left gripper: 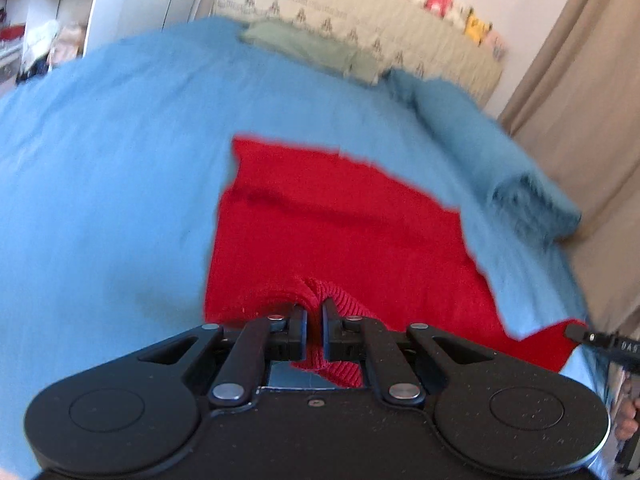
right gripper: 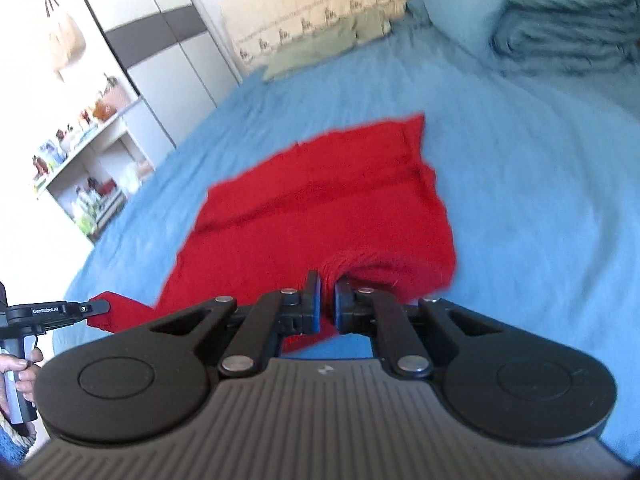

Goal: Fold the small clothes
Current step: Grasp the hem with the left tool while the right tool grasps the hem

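A red knitted garment [left gripper: 340, 232] lies spread on the blue bedsheet [left gripper: 100, 160]; it also shows in the right wrist view [right gripper: 320, 208]. My left gripper [left gripper: 315, 312] is shut on the garment's near ribbed edge, and shows from the side in the right wrist view [right gripper: 96, 307]. My right gripper [right gripper: 328, 292] is shut on another near part of the garment, and its tip shows at the right edge of the left wrist view [left gripper: 576, 332]. Both held parts are raised a little off the sheet.
A folded blue blanket [left gripper: 500, 152] lies at the bed's right side, also in the right wrist view [right gripper: 560, 28]. Green pillows [left gripper: 312, 48] lie by the headboard. A shelf with small items [right gripper: 88, 160] and a wardrobe [right gripper: 160, 40] stand left. A curtain [left gripper: 580, 112] hangs right.
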